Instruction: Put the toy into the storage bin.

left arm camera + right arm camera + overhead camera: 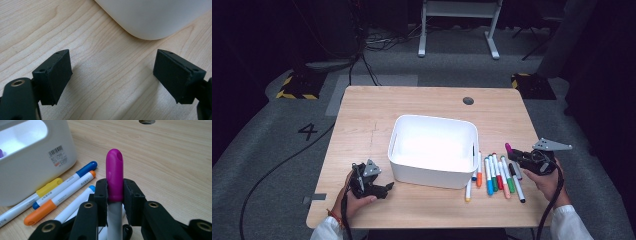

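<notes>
My right gripper is shut on a white marker with a magenta cap, the cap sticking out past the jaws. In the high view this gripper holds the magenta-capped marker just right of a row of several coloured markers lying on the table. A white bin stands in the middle of the table. My left gripper rests near the bin's front left corner. Its jaws stand wide open over bare wood, the bin's rounded corner just ahead.
The wooden table has a round cable hole at the back. Beside the bin's labelled wall lie yellow, blue and orange capped markers. A white desk frame stands on the floor beyond.
</notes>
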Action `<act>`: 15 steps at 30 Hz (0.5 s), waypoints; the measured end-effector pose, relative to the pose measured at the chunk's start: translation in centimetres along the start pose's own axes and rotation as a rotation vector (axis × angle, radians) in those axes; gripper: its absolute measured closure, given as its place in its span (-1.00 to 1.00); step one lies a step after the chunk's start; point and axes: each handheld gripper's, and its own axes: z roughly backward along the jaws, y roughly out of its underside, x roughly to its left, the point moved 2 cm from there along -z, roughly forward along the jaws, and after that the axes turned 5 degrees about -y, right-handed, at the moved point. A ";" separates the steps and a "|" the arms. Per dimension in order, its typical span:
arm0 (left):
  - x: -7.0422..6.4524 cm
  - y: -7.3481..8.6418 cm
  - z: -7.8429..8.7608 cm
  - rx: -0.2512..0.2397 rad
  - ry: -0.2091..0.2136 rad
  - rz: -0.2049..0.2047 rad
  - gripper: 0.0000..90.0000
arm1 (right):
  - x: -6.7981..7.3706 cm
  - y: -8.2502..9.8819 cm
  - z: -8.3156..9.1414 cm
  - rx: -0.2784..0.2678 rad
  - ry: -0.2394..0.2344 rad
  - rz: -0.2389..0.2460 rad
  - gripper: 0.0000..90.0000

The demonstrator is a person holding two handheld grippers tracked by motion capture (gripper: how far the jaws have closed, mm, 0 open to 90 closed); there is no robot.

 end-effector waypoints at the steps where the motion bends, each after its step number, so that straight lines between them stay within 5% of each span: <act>1: 0.0 0.0 0.0 0.000 0.000 0.000 -0.66 | 0.1 -0.1 0.0 -0.005 -0.002 -0.006 0.66; 15: 0.0 0.0 -0.1 0.000 0.006 -0.001 -0.66 | 0.9 -1.0 0.6 -0.038 -0.028 0.014 0.66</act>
